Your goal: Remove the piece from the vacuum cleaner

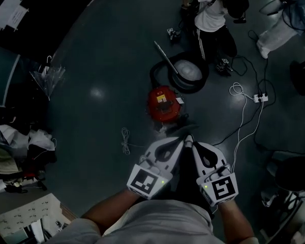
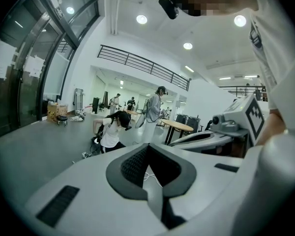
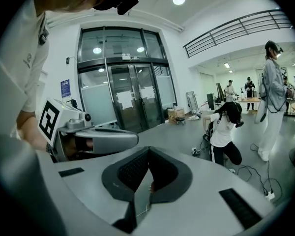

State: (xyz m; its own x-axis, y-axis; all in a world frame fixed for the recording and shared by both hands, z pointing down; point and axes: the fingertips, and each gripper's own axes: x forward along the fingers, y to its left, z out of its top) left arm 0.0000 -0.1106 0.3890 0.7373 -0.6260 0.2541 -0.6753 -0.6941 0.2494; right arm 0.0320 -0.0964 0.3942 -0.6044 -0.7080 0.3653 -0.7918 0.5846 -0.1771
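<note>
The red vacuum cleaner [image 1: 164,104] stands on the dark floor ahead of me. Behind it its black hose [image 1: 160,69] coils around a pale domed piece [image 1: 188,71], and a metal tube [image 1: 163,58] slants across the coil. I hold both grippers close to my body, well short of the cleaner and above the floor. The left gripper [image 1: 182,142] [image 2: 147,146] is shut with nothing in it. The right gripper [image 1: 189,143] [image 3: 148,150] is also shut and empty. Their tips nearly touch. Neither gripper view shows the cleaner; the gripper bodies hide the floor below.
A person [image 1: 213,14] [image 3: 223,134] crouches just beyond the hose. Another person [image 1: 282,19] [image 3: 273,87] stands at the far right. A white cable and power strip [image 1: 260,98] lie to the right, a cord [image 1: 125,141] to the left. Bags and clutter [image 1: 20,146] line the left side.
</note>
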